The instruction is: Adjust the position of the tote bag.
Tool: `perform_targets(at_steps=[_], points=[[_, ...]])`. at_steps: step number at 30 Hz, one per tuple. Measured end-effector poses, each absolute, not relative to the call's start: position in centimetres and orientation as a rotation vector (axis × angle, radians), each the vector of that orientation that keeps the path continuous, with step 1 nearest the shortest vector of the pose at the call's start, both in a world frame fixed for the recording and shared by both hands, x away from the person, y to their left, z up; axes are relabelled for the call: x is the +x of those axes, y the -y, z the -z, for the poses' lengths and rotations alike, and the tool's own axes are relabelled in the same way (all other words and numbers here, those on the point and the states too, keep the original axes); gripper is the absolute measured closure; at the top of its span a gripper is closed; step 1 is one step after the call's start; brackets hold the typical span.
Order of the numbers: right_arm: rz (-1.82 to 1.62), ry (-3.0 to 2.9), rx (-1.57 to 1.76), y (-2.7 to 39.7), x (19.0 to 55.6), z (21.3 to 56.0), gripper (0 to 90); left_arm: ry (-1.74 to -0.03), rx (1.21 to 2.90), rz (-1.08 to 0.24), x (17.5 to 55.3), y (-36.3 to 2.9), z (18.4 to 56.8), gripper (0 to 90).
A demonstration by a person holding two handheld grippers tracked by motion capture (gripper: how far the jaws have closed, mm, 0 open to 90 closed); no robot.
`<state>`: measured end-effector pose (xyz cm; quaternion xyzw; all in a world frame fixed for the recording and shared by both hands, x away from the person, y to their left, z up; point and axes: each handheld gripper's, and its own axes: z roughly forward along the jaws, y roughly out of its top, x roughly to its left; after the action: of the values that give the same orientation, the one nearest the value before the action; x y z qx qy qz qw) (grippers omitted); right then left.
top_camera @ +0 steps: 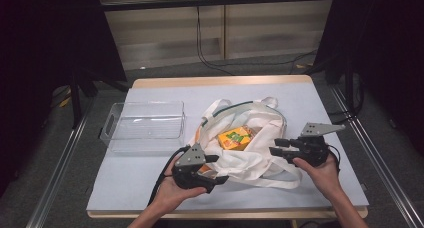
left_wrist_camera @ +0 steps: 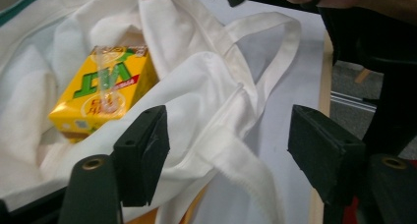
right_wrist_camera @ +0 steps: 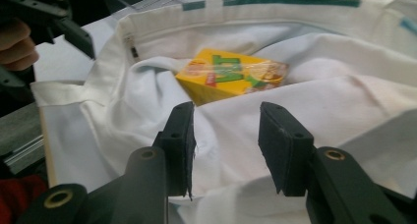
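A white cloth tote bag [top_camera: 250,160] lies open in the middle of the table, with a yellow juice carton [top_camera: 235,138] lying flat inside it. My left gripper [top_camera: 220,168] is at the bag's near left edge. In the left gripper view its jaws [left_wrist_camera: 228,130] stand wide apart over the bag's rim and a strap, with the carton [left_wrist_camera: 105,89] beyond them. My right gripper [top_camera: 274,146] is at the bag's right side. Its jaws [right_wrist_camera: 226,121] are parted over the bag's cloth [right_wrist_camera: 319,101] without pinching it, and the carton [right_wrist_camera: 231,71] lies just ahead.
A clear plastic bin [top_camera: 145,120], empty, stands left of the bag on the pale table mat [top_camera: 125,183]. The bag's straps trail toward the front edge. Dark frame posts flank the table, and cables hang behind it.
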<state>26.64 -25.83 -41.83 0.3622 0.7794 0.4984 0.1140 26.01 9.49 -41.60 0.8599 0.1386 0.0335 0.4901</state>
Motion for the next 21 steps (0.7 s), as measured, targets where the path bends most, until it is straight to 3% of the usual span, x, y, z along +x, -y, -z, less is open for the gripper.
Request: perform_targets(at_steps=[6, 21], points=[[-1.409, -2.237, 1.097, 27.5, 28.3, 41.0, 58.0, -0.296, 2.215, -0.083, 26.5, -7.2, 41.6, 44.6], [-1.285, -2.198, 1.199, 29.1, 33.9, 41.4, 57.1, -0.176, 2.372, -0.068, 26.8, -4.9, 43.2, 39.2]])
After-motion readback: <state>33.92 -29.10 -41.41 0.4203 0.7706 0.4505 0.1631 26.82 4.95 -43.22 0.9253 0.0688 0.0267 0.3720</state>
